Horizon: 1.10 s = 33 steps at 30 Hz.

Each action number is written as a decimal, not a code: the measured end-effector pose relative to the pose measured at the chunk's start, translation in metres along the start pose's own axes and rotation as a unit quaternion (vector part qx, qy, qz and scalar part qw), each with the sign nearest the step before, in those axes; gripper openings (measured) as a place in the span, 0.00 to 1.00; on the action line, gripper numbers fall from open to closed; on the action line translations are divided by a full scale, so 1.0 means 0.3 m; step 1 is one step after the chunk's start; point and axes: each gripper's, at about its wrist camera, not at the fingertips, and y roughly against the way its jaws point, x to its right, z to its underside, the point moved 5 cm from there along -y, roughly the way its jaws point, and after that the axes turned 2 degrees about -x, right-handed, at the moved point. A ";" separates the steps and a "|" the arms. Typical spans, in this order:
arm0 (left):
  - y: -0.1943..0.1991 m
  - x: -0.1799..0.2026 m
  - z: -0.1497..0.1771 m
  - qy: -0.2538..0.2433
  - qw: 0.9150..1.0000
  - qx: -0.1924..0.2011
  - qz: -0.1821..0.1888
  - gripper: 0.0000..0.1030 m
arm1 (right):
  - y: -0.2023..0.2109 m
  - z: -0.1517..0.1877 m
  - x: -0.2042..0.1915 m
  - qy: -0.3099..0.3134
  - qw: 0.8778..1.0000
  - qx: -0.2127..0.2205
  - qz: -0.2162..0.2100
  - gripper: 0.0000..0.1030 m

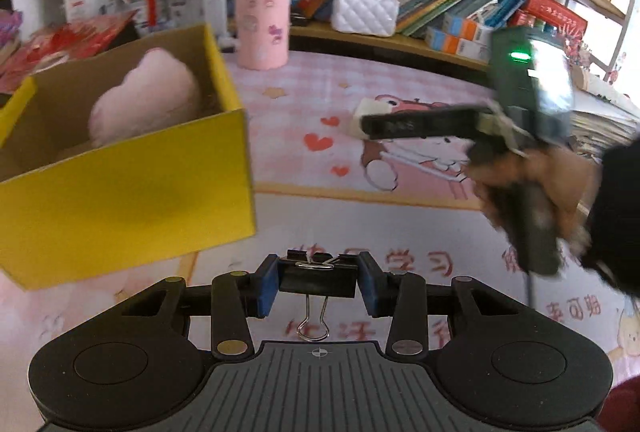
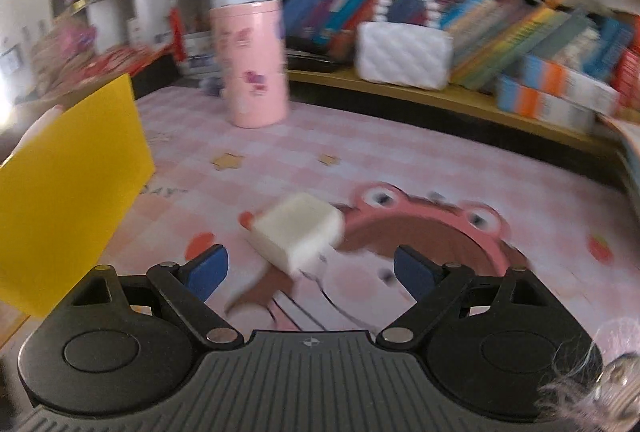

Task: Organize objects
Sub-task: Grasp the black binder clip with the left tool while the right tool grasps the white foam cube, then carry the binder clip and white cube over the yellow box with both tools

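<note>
Yellow box [image 1: 120, 167] w/ pink plush [image 1: 148, 95] inside, 10 o'clock. Left gripper [image 1: 318, 278] pinching binder clip [image 1: 318, 278]; right gripper [image 2: 308, 268] spread, white charger [image 2: 298, 230] at 12.

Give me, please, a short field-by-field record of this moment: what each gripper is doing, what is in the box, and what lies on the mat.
left gripper: shut on a black binder clip, right of the yellow box
right gripper: open, white charger block on the mat just ahead, between its fingers, not gripped
box contents: pink plush item
mat: pink cartoon print, pink canister at the far edge
shelf behind: white quilted handbag, books
</note>
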 end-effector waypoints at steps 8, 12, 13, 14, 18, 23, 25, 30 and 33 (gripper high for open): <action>0.071 -0.074 0.047 0.032 0.999 0.006 -0.023 0.38 | -0.164 -0.021 -0.012 -0.011 0.999 -0.029 0.014 0.72; 0.096 -0.110 0.061 0.043 0.998 0.013 -0.032 0.38 | -0.163 -0.015 -0.019 -0.006 1.000 -0.025 0.015 0.53; 0.101 -0.118 0.062 0.045 0.998 0.016 -0.031 0.38 | -0.153 -0.017 -0.021 -0.008 0.999 -0.026 0.016 0.50; 0.106 -0.125 0.064 0.046 0.998 0.019 -0.031 0.38 | -0.139 -0.017 -0.022 -0.011 0.999 -0.025 0.019 0.48; 0.123 -0.155 0.068 0.050 0.998 0.030 -0.025 0.38 | -0.042 -0.004 -0.027 -0.028 0.999 -0.018 0.032 0.47; 0.142 -0.192 0.073 0.060 0.997 0.046 -0.007 0.38 | 0.118 0.038 -0.054 -0.065 0.997 -0.022 0.045 0.47; 0.150 -0.208 0.076 0.065 0.997 0.052 0.000 0.38 | 0.189 0.060 -0.077 -0.076 0.996 -0.026 0.049 0.47; 0.171 -0.258 0.085 0.074 0.995 0.066 0.003 0.38 | 0.363 0.106 -0.170 -0.097 0.994 -0.029 0.048 0.47; 0.187 -0.283 0.100 0.075 0.995 0.069 -0.002 0.38 | 0.441 0.134 -0.246 -0.110 0.993 -0.029 0.038 0.47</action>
